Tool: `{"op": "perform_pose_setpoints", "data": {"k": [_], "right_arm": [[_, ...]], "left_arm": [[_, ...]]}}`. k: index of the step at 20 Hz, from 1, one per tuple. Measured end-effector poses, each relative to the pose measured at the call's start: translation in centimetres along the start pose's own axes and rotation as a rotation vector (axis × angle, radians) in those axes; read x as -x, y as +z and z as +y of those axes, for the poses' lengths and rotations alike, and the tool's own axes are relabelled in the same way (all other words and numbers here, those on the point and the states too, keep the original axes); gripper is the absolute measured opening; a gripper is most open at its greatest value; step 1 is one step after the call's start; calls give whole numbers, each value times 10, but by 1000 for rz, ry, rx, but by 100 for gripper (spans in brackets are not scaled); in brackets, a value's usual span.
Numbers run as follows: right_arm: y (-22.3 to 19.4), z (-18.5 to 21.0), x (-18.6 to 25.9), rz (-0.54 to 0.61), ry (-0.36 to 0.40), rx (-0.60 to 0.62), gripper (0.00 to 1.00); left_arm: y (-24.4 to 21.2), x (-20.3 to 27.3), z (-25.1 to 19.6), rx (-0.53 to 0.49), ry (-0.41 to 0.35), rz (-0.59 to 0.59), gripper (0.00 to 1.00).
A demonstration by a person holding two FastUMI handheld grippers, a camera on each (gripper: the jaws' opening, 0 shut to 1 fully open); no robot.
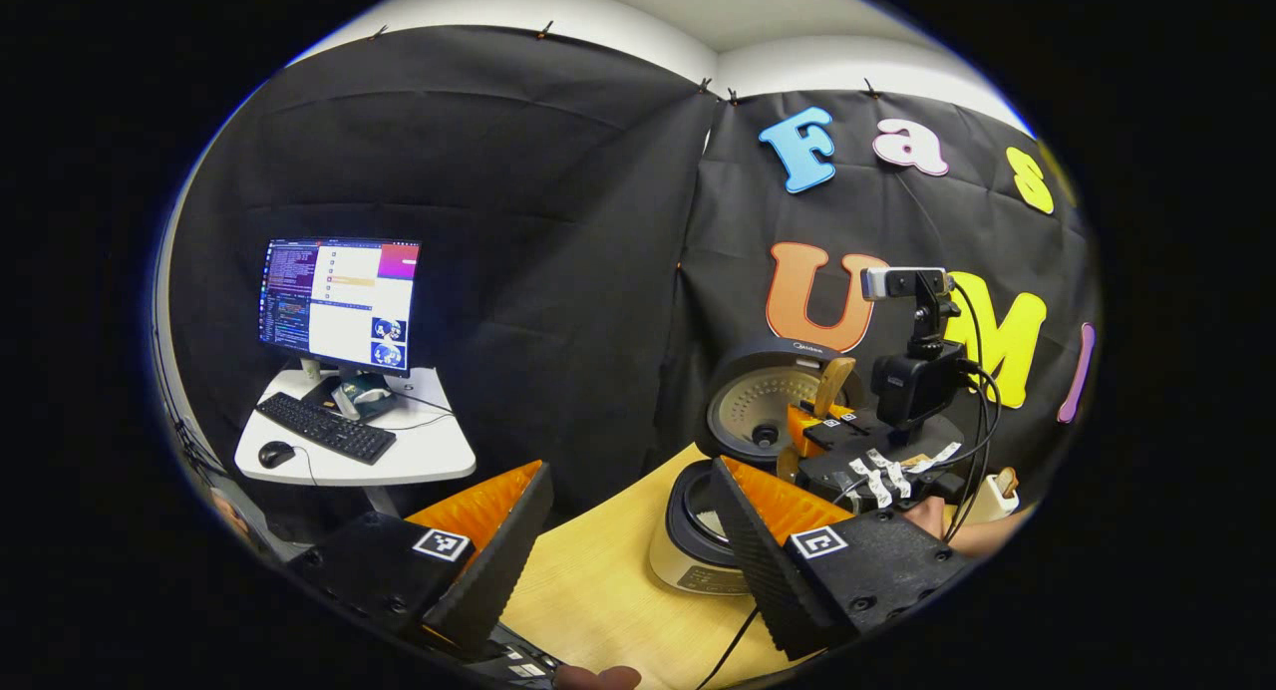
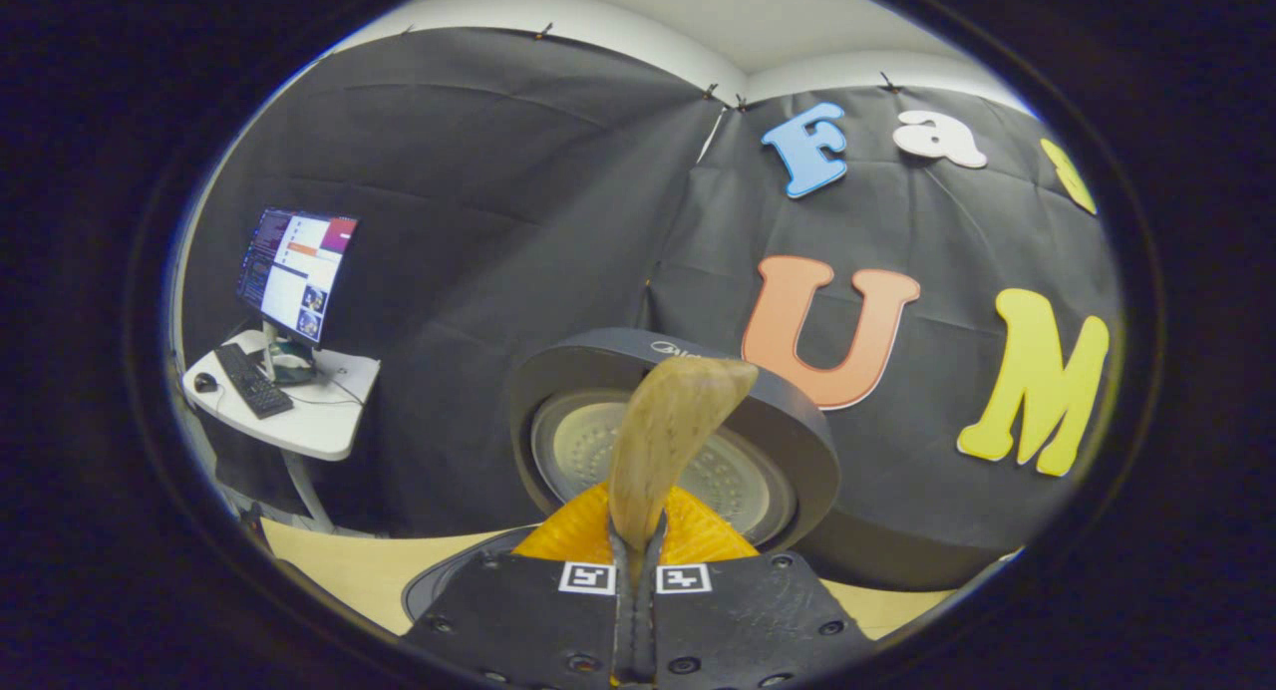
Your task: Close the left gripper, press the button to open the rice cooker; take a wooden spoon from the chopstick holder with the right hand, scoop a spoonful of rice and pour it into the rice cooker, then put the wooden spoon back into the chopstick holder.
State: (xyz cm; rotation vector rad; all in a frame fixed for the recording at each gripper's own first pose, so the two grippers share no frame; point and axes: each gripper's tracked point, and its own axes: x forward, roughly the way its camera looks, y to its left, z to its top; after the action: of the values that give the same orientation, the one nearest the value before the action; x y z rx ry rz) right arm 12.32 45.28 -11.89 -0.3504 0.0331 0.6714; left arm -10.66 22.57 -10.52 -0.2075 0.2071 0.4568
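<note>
The rice cooker [image 1: 688,555] stands open on the wooden table, its round lid [image 1: 763,401] tipped up at the back. My left gripper [image 1: 628,555] hangs open just in front of it, jaws wide apart with nothing between them. Over the cooker, my right gripper [image 1: 847,441] is shut on the wooden spoon [image 1: 833,384]. In the right gripper view the spoon [image 2: 666,436] rises upright from my right gripper [image 2: 638,545], with its bowl in front of the lid [image 2: 797,426]. The pot's dark rim [image 2: 439,580] shows below left. I cannot tell whether the spoon carries rice.
A white holder [image 1: 997,493] with a wooden utensil stands at the far right behind a person's hand [image 1: 957,530]. A cable [image 1: 733,645] lies across the table [image 1: 598,590]. A side desk [image 1: 419,461] to the left bears a monitor [image 1: 339,301], keyboard and mouse.
</note>
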Motion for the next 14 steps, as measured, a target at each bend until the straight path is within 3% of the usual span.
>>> {"op": "perform_pose_setpoints", "data": {"k": [6,10,14], "right_arm": [[5,-6,10,20,24,-174,0],[9,-14,16,55,17,-391,0],[14,-47,40,83,7,-633,0]], "left_arm": [[16,-4,4,5,18,-24,100],[34,-8,0,-4,15,-54,100],[57,-16,-7,-49,11,-78,100]]}}
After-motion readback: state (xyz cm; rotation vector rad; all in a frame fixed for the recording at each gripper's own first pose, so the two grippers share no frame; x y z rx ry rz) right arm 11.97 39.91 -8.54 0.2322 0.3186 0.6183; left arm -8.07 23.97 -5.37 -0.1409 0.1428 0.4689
